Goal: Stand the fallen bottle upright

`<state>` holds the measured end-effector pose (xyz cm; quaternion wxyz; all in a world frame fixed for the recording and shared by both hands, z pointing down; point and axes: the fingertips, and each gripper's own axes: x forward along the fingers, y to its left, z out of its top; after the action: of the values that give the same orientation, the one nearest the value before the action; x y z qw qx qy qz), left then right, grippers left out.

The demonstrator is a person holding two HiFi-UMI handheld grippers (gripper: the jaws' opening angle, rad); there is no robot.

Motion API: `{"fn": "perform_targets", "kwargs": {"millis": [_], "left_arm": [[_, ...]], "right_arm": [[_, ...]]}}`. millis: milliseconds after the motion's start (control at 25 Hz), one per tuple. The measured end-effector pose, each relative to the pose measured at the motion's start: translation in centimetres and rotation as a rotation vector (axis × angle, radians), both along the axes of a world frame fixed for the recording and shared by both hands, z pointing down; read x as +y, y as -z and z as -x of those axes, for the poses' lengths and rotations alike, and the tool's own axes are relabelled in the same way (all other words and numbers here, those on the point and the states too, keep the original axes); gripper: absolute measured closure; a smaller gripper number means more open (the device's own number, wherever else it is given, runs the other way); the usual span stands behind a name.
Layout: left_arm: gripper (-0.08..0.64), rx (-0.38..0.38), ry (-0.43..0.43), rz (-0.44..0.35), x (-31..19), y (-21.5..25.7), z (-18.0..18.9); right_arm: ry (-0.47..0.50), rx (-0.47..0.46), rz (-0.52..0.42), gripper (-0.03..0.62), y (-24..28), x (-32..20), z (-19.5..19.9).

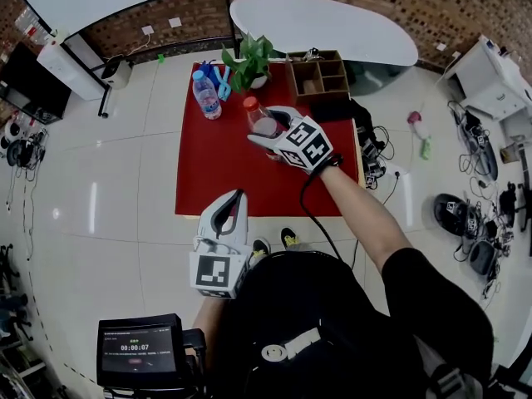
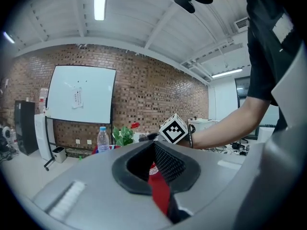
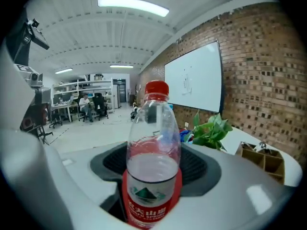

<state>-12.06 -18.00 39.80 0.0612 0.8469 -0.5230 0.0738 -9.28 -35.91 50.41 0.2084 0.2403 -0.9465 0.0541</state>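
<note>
The left tool hangs off the table's 6 o'clock edge, jaws together, empty. At the table's 11 o'clock a blue-capped bottle stands, its fill unclear. The red-capped bottle is over table centre, nearly upright, clamped at its label by the right tool. About half full of water, it looks light, thin-walled, dentable and slick, so the label band seems the best hold. At 1 o'clock sits a wooden box, contents unclear

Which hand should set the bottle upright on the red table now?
Right. The right gripper is clamped on the red-capped bottle, held above the red table. The left gripper holds nothing and sits back near the table's front edge, away from the bottle.
</note>
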Motion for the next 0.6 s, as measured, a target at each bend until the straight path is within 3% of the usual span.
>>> {"fn": "perform_targets", "kwargs": {"millis": [240, 600], "left_arm": [[0.56, -0.026, -0.001, 0.009, -0.3, 0.1, -0.2], [0.56, -0.062, 0.008, 0.032, -0.6, -0.2, 0.1]], "right_arm": [[-0.115, -0.155, -0.017, 0.279, -1.4, 0.2, -1.7], [-0.129, -0.182, -0.047, 0.276, -5.1, 1.4, -2.0]]}}
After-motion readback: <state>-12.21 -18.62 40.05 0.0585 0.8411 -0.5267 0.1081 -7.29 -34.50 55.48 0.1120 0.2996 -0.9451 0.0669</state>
